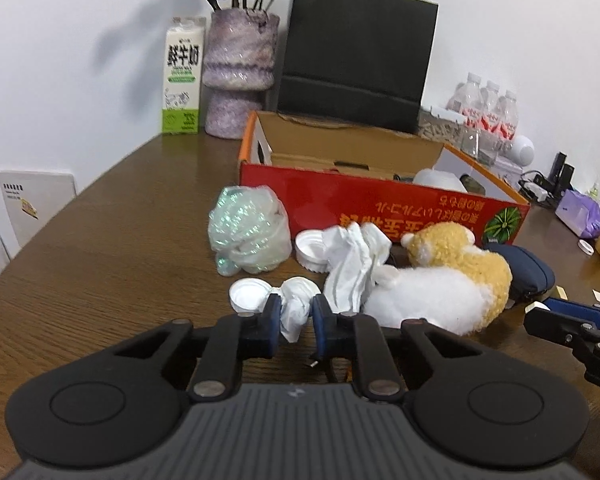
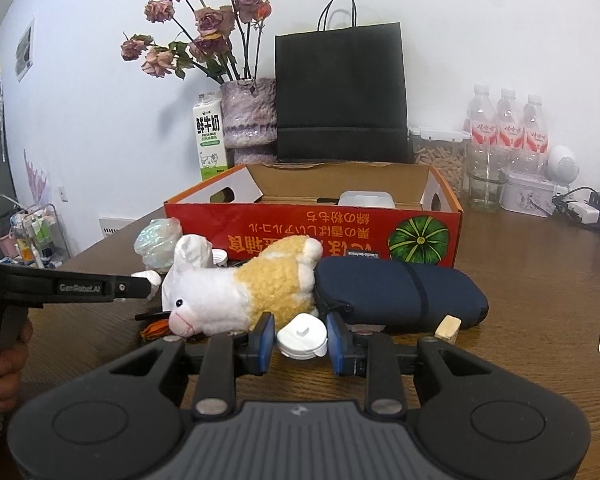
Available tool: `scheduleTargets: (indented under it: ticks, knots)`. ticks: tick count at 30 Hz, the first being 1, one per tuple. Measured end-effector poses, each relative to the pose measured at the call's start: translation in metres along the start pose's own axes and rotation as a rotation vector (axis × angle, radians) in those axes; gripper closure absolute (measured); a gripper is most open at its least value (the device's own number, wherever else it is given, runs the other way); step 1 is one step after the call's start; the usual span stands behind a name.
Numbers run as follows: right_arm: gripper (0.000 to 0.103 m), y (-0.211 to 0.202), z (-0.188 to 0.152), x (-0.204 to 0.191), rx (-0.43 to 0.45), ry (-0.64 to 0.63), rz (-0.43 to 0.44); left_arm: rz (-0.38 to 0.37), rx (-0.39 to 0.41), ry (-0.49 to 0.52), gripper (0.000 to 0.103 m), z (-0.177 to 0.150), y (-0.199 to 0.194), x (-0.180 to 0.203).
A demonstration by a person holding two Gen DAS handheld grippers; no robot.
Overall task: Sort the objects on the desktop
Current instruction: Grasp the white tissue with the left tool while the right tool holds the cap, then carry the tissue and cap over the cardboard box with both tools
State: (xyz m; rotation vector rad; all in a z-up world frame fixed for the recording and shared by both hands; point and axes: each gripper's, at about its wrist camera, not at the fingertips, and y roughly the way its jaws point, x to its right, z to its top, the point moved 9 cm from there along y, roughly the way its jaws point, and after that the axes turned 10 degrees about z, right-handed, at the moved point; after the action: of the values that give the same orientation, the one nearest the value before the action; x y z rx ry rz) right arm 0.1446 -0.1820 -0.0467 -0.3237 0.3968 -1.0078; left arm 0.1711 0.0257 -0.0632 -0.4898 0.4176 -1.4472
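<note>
My left gripper point(image 1: 294, 314) is shut on a small crumpled white tissue point(image 1: 296, 300) lying on the wooden table. Beside it are a flat white lid point(image 1: 246, 295), a larger crumpled tissue point(image 1: 356, 264) and a white-and-yellow plush toy point(image 1: 440, 284). In the right wrist view, my right gripper point(image 2: 300, 338) is shut on a white plastic cap point(image 2: 302, 334), just in front of the plush toy point(image 2: 240, 292) and a navy pouch point(image 2: 396, 296). An open red cardboard box point(image 2: 312, 228) stands behind them. The left gripper point(image 2: 150, 280) reaches in from the left, held by a hand.
An iridescent plastic bag point(image 1: 248, 236) and a ribbed white lid point(image 1: 310, 250) lie before the box. A milk carton point(image 1: 182, 76), vase point(image 1: 240, 72), black paper bag point(image 1: 356, 48) and water bottles point(image 2: 508, 124) line the wall. A small wooden block point(image 2: 448, 328) sits by the pouch.
</note>
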Motion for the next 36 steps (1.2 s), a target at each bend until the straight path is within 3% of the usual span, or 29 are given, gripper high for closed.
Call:
scheduleTargets:
  ticks: [10, 21, 31, 36]
  knots:
    - [0.076, -0.008, 0.012, -0.004, 0.024, -0.022, 0.001, 0.007, 0.085, -0.004, 0.086, 0.021, -0.024, -0.005]
    - [0.076, -0.010, 0.060, -0.007, 0.095, -0.084, -0.008, -0.002, 0.227, 0.048, 0.086, 0.077, -0.040, 0.010]
    - [0.076, 0.017, 0.136, 0.001, 0.213, -0.097, -0.020, -0.033, 0.285, 0.030, 0.086, 0.125, -0.013, 0.043]
    - [0.076, 0.052, 0.163, 0.018, 0.220, -0.054, -0.025, -0.037, 0.282, 0.001, 0.086, 0.145, 0.016, 0.056]
